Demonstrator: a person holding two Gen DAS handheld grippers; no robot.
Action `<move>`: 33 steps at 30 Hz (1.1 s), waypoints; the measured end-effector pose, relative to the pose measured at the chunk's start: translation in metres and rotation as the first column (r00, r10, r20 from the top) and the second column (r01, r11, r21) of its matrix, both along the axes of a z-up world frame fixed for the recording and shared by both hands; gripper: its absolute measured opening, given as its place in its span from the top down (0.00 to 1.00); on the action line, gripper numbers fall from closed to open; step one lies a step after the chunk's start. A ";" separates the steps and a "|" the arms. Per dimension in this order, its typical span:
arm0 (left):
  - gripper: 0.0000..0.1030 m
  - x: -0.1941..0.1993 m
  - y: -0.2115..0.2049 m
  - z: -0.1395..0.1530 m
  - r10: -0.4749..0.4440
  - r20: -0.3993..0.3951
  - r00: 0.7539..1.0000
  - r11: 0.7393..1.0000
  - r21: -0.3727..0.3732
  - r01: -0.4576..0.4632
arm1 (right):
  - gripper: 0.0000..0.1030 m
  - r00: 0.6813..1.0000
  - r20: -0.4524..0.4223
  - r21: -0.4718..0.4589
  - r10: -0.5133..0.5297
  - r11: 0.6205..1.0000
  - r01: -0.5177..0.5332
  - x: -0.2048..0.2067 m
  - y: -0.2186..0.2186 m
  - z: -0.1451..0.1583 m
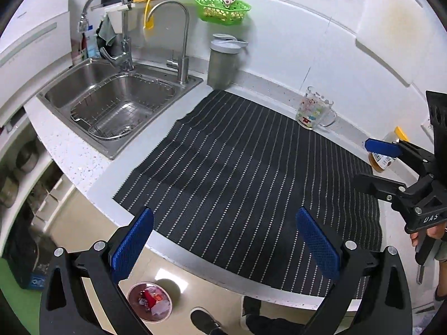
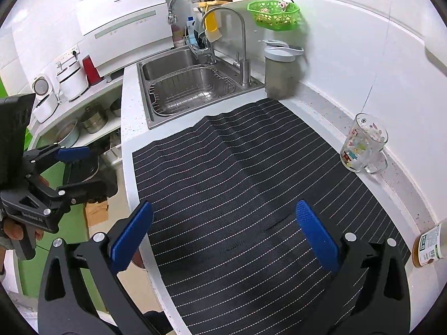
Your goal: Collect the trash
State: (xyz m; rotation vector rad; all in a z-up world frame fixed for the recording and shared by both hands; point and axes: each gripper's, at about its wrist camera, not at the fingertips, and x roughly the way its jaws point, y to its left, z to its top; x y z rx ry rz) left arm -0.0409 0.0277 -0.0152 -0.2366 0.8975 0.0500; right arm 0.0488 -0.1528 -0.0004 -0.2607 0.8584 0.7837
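Observation:
A round pink-rimmed trash bin [image 1: 149, 301] stands on the floor below the counter's front edge, with several red and white wrappers inside. My left gripper [image 1: 223, 240] is open and empty, above the front edge of the dark striped mat [image 1: 237, 167]. My right gripper [image 2: 223, 234] is open and empty over the same mat [image 2: 237, 173]. The right gripper also shows at the right edge of the left wrist view [image 1: 374, 164], open. The left gripper shows at the left of the right wrist view [image 2: 81, 170], open, off the counter's left edge. No loose trash shows on the mat.
A steel sink [image 1: 111, 103] with a wire basket lies at the back left. A grey lidded container [image 1: 223, 64], a printed glass mug [image 1: 314, 109] and a labelled bottle [image 2: 428, 245] stand along the wall. A green basket [image 1: 223, 9] hangs above. Shelves with pots [image 2: 92, 117] are left.

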 end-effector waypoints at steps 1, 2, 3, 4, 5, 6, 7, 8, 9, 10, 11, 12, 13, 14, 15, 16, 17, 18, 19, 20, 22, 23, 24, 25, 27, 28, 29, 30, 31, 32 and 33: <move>0.05 0.001 0.001 -0.001 -0.007 0.000 1.000 1.000 -0.024 0.007 | 0.03 1.000 0.000 -0.002 0.002 1.000 -0.002 0.001 0.000 0.000; 0.05 0.002 0.002 -0.001 -0.005 -0.001 1.000 0.999 -0.032 0.005 | 0.03 1.000 0.000 -0.003 0.004 1.000 -0.004 0.000 0.001 0.000; 0.05 0.003 0.002 -0.002 0.001 -0.004 1.000 0.999 -0.033 -0.001 | 0.03 1.000 -0.001 -0.002 0.006 1.000 -0.006 0.001 0.001 -0.001; 0.05 0.004 0.002 -0.002 0.006 -0.008 1.000 1.000 -0.027 -0.007 | 0.03 1.000 -0.002 -0.002 0.008 1.000 -0.008 0.001 0.001 -0.001; 0.05 0.004 0.002 -0.003 0.015 -0.014 1.000 1.000 -0.012 -0.016 | 0.03 1.000 -0.004 -0.002 0.009 1.000 -0.009 0.002 0.001 -0.001; 0.05 0.005 0.001 -0.003 0.019 -0.019 1.000 1.000 -0.001 -0.019 | 0.03 1.000 -0.005 -0.003 0.009 1.000 -0.009 0.002 0.002 -0.002; 0.05 0.006 0.000 -0.004 0.019 -0.023 1.000 1.000 0.009 -0.019 | 0.03 1.000 -0.005 -0.005 0.008 1.000 -0.008 0.003 0.002 -0.002; 0.05 0.007 -0.001 -0.004 0.016 -0.027 1.000 1.000 0.016 -0.016 | 0.03 1.000 -0.005 -0.005 0.008 1.000 -0.008 0.003 0.003 -0.002; 0.05 0.007 -0.002 -0.005 0.017 -0.030 0.999 1.000 0.025 -0.016 | 0.03 1.000 -0.007 -0.004 0.008 1.000 -0.008 0.004 0.003 -0.002; 0.05 0.007 -0.003 -0.005 0.019 -0.030 0.999 0.999 0.041 -0.018 | 0.03 1.000 -0.009 -0.002 0.009 1.000 -0.009 0.004 0.003 -0.003; 0.05 0.007 -0.005 -0.005 0.023 -0.030 0.999 0.998 0.066 -0.021 | 0.03 1.000 -0.009 -0.002 0.010 1.000 -0.010 0.004 0.004 -0.003; 0.05 0.007 -0.005 -0.005 0.024 -0.031 0.999 0.996 0.082 -0.021 | 0.03 1.000 -0.009 -0.004 0.012 1.000 -0.012 0.005 0.005 -0.003; 0.05 0.007 -0.006 -0.005 0.025 -0.032 0.999 0.995 0.094 -0.022 | 0.03 1.000 -0.008 -0.005 0.013 1.000 -0.013 0.005 0.005 -0.003; 0.05 0.007 -0.007 -0.006 0.020 -0.032 0.999 0.995 0.097 -0.017 | 0.03 1.000 -0.008 -0.006 0.014 1.000 -0.015 0.006 0.006 -0.003; 0.05 0.008 -0.006 -0.006 0.016 -0.032 0.999 0.996 0.090 -0.013 | 0.03 1.000 -0.008 -0.006 0.014 1.000 -0.014 0.006 0.006 -0.003; 0.05 0.008 -0.005 -0.006 0.013 -0.031 0.999 0.997 0.077 -0.011 | 0.03 1.000 -0.007 -0.004 0.014 1.000 -0.014 0.006 0.007 -0.003; 0.05 0.008 -0.004 -0.006 0.014 -0.028 1.000 0.997 0.072 -0.012 | 0.03 1.000 -0.008 -0.003 0.014 1.000 -0.014 0.006 0.007 -0.003; 0.05 0.008 -0.003 -0.005 0.016 -0.024 1.000 0.998 0.068 -0.015 | 0.03 1.000 -0.008 -0.004 0.013 1.000 -0.013 0.006 0.007 -0.003; 0.05 0.008 -0.003 -0.005 0.019 -0.020 1.000 0.998 0.065 -0.017 | 0.03 1.000 -0.008 -0.005 0.014 1.000 -0.014 0.007 0.007 -0.003; 0.05 0.008 -0.002 -0.004 0.022 -0.017 1.000 0.998 0.060 -0.021 | 0.03 1.000 -0.007 -0.005 0.014 1.000 -0.014 0.007 0.007 -0.002; 0.05 0.007 -0.002 -0.003 0.025 -0.009 1.000 0.997 0.067 -0.025 | 0.03 1.000 -0.006 -0.006 0.016 1.000 -0.016 0.008 0.009 -0.002; 0.05 0.007 -0.002 -0.002 0.025 -0.009 1.000 0.997 0.071 -0.024 | 0.03 1.000 -0.004 -0.006 0.017 1.000 -0.017 0.007 0.009 -0.001; 0.05 0.007 -0.002 -0.002 0.024 -0.009 1.000 0.997 0.072 -0.023 | 0.03 1.000 -0.003 -0.005 0.017 1.000 -0.017 0.008 0.010 -0.001; 0.05 0.007 -0.002 -0.001 0.022 -0.008 1.000 0.997 0.074 -0.022 | 0.03 1.000 -0.002 -0.005 0.018 1.000 -0.018 0.008 0.010 0.000; 0.05 0.007 -0.002 -0.001 0.021 -0.010 1.000 0.997 0.077 -0.020 | 0.03 1.000 0.000 -0.005 0.019 1.000 -0.019 0.008 0.011 0.000; 0.05 0.006 -0.001 -0.001 0.021 -0.010 1.000 0.997 0.078 -0.020 | 0.03 1.000 -0.001 -0.005 0.019 1.000 -0.019 0.008 0.011 0.000; 0.05 0.007 -0.001 -0.001 0.021 -0.010 1.000 0.997 0.078 -0.020 | 0.03 1.000 -0.001 -0.006 0.019 1.000 -0.019 0.008 0.011 0.000; 0.05 0.006 -0.001 -0.001 0.021 -0.010 1.000 0.997 0.079 -0.020 | 0.03 1.000 0.000 -0.007 0.020 1.000 -0.020 0.008 0.012 0.000; 0.05 0.006 -0.001 0.000 0.021 -0.010 1.000 0.997 0.080 -0.020 | 0.03 1.000 0.000 -0.007 0.020 1.000 -0.020 0.008 0.012 0.000; 0.05 0.006 -0.001 0.000 0.021 -0.010 1.000 0.997 0.080 -0.020 | 0.03 1.000 0.000 -0.008 0.020 1.000 -0.020 0.008 0.012 0.000; 0.05 0.007 -0.001 0.000 0.021 -0.009 1.000 0.997 0.080 -0.020 | 0.03 1.000 -0.001 -0.008 0.020 1.000 -0.020 0.008 0.012 0.000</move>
